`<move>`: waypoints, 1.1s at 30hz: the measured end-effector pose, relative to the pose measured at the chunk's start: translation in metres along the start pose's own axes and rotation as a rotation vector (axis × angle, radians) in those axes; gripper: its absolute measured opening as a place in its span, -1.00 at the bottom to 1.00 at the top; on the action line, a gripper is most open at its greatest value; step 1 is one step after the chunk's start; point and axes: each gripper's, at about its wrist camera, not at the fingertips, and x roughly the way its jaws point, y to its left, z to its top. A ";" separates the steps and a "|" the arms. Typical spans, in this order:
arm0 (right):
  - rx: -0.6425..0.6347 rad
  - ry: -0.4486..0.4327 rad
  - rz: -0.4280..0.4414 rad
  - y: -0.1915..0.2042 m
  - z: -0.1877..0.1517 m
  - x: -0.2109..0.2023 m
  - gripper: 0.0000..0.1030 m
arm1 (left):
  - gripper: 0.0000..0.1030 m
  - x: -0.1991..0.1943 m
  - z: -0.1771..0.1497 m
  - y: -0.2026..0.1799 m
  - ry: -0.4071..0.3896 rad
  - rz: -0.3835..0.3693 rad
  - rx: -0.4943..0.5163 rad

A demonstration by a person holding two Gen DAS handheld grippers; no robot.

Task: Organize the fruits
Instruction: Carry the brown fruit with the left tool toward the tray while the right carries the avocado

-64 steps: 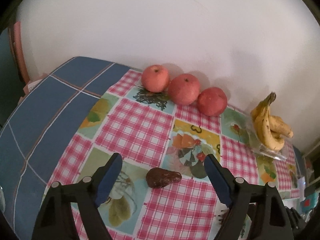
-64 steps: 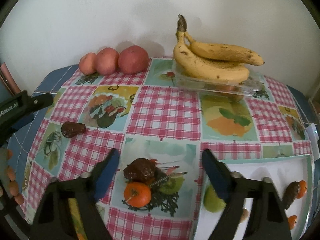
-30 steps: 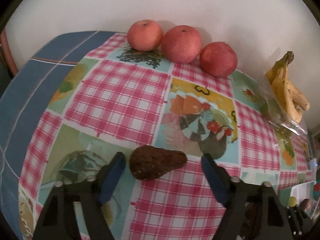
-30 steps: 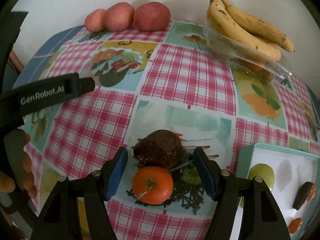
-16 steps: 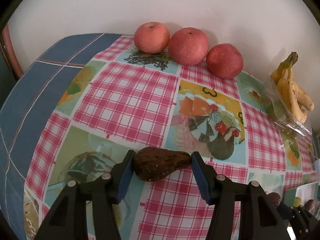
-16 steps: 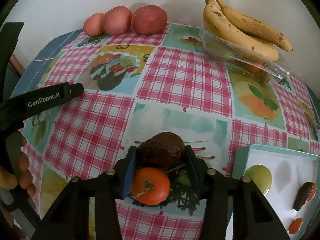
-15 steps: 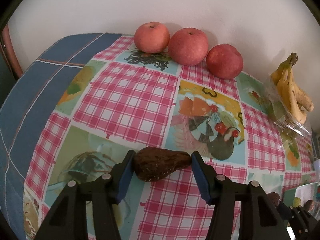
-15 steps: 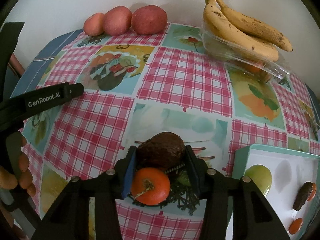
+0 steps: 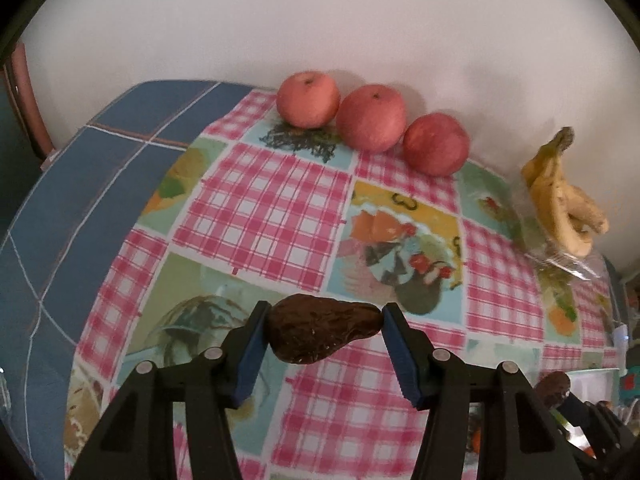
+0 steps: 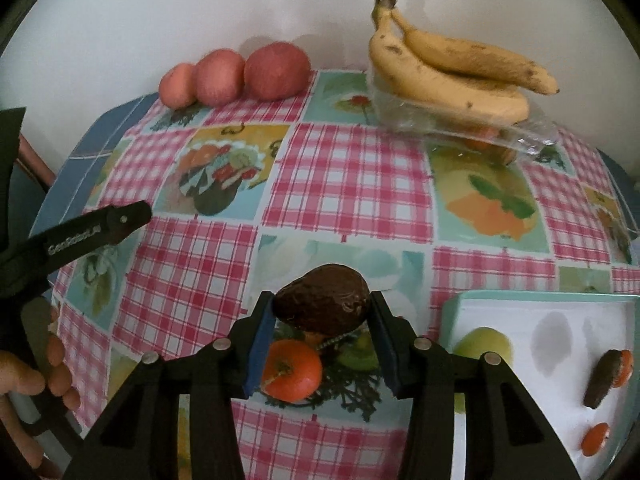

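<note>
Both claws have just closed and lifted; the left claw (image 9: 322, 330) pinches a pear-shaped avocado (image 9: 320, 330) above the near desk (image 9: 264, 208); the right claw (image 10: 322, 312) pinches a rounder avocado (image 10: 322, 304) beside the white tray (image 10: 560, 320), its likely destination.

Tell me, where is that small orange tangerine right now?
In the right wrist view, the small orange tangerine lies on the checked tablecloth, low between the right gripper fingers, just below the dark brown avocado it grips.
</note>
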 end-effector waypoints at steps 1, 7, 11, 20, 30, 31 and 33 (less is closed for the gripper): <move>0.004 -0.002 -0.004 -0.002 -0.001 -0.004 -0.06 | 0.15 -0.005 -0.001 -0.002 -0.002 -0.001 0.004; 0.006 -0.013 -0.029 -0.009 -0.011 -0.030 -0.06 | 0.15 -0.027 -0.013 -0.010 0.005 -0.005 0.027; 0.009 -0.031 -0.038 -0.016 -0.023 -0.053 -0.06 | 0.15 -0.045 -0.022 -0.007 -0.006 -0.001 0.033; 0.055 -0.051 -0.053 -0.038 -0.056 -0.088 -0.06 | 0.15 -0.082 -0.059 -0.016 -0.012 -0.007 0.083; 0.077 -0.084 -0.052 -0.049 -0.085 -0.118 -0.06 | 0.15 -0.099 -0.105 -0.028 0.008 -0.029 0.107; 0.078 -0.086 -0.049 -0.051 -0.088 -0.120 -0.06 | 0.15 -0.100 -0.108 -0.030 0.010 -0.032 0.108; 0.089 -0.088 -0.045 -0.054 -0.092 -0.123 -0.06 | 0.15 -0.102 -0.113 -0.034 0.008 -0.035 0.111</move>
